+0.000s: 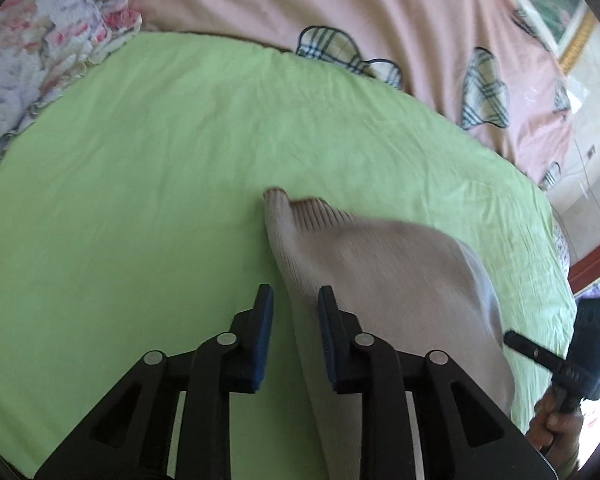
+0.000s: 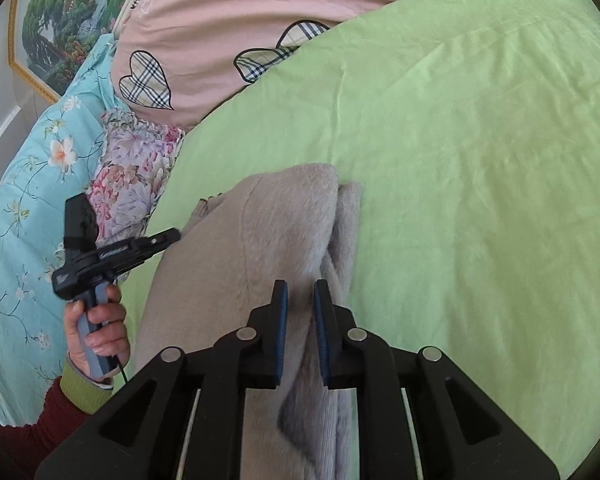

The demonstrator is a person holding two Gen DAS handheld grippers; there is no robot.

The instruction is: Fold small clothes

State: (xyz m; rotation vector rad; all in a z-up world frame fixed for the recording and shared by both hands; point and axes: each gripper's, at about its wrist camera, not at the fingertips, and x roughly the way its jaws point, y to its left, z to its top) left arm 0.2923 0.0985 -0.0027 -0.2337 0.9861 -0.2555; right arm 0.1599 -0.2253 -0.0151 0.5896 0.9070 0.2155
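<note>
soft beige ribbed-knit garment (image 2: 260,264) lying bunched on wrinkled lime-green cotton sheet (image 1: 140,160) | left gripper (image 1: 296,308) pinching its ribbed edge between narrow blue-padded jaws | right gripper (image 2: 300,300) clamping a fuzzy fold | pink quilt with plaid hearts (image 2: 220,20) bordering behind

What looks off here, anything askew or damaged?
Nothing damaged or spilled. The beige garment lies bunched and uneven on the green sheet, one layer overlapping another, ribbed cuff sticking out. Both the left gripper and right gripper straddle its folds.
</note>
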